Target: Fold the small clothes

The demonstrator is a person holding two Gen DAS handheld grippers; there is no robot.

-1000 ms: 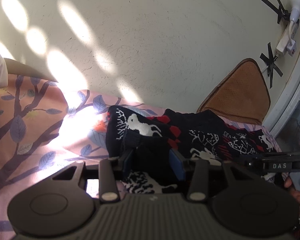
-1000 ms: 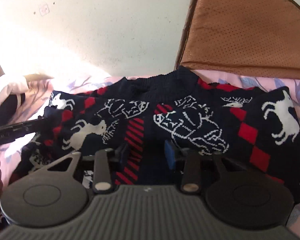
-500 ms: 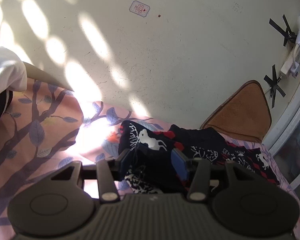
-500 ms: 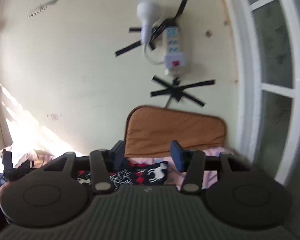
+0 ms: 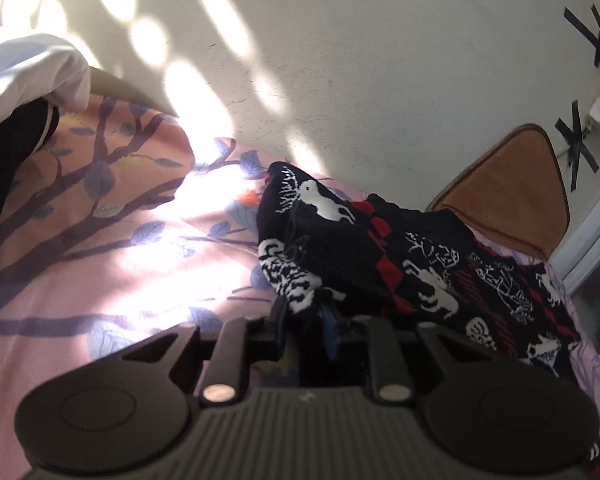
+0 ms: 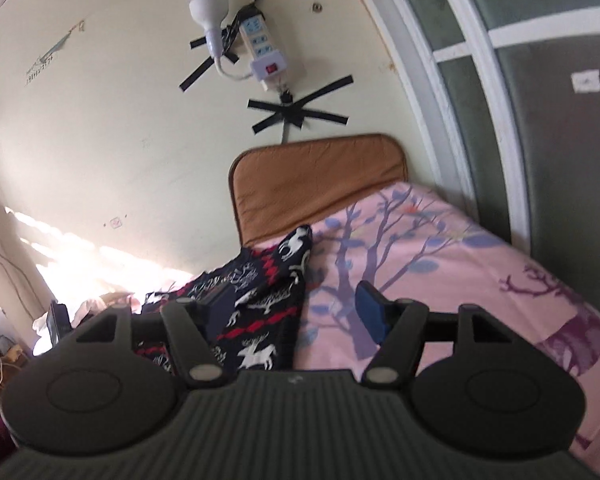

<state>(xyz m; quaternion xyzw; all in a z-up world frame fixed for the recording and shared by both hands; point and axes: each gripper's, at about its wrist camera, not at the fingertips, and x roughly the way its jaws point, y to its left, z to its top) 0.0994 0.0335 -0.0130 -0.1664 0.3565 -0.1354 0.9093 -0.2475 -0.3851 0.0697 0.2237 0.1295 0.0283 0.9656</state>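
Fingers of left gripper [image 5: 305,326] nearly closed, just drawn together from a wider gap, pinching a fold of the dark patterned sweater [image 5: 380,256] at its near-left edge. Fingers of right gripper [image 6: 296,312] spread wide, just opened further, nothing between the pads; a second ago low over the sweater's middle, now pulled back off to its right side, looking across bare sheet with only the sweater's corner [image 6: 260,304] behind the left finger. Sweater bunched up on the bed [image 5: 100,248], lying toward the wall end, close to the brown cushion [image 6: 316,184]. Pink bedsheet printed with purple branches and blue leaves, sun patches across it and across the cream wall [image 5: 340,80]. Power strip [image 6: 262,52] and bulb [image 6: 208,12] taped to the wall with black tape. White-framed window [image 6: 480,80] beside the bed. White cloth [image 5: 28,68] heaped at far left.
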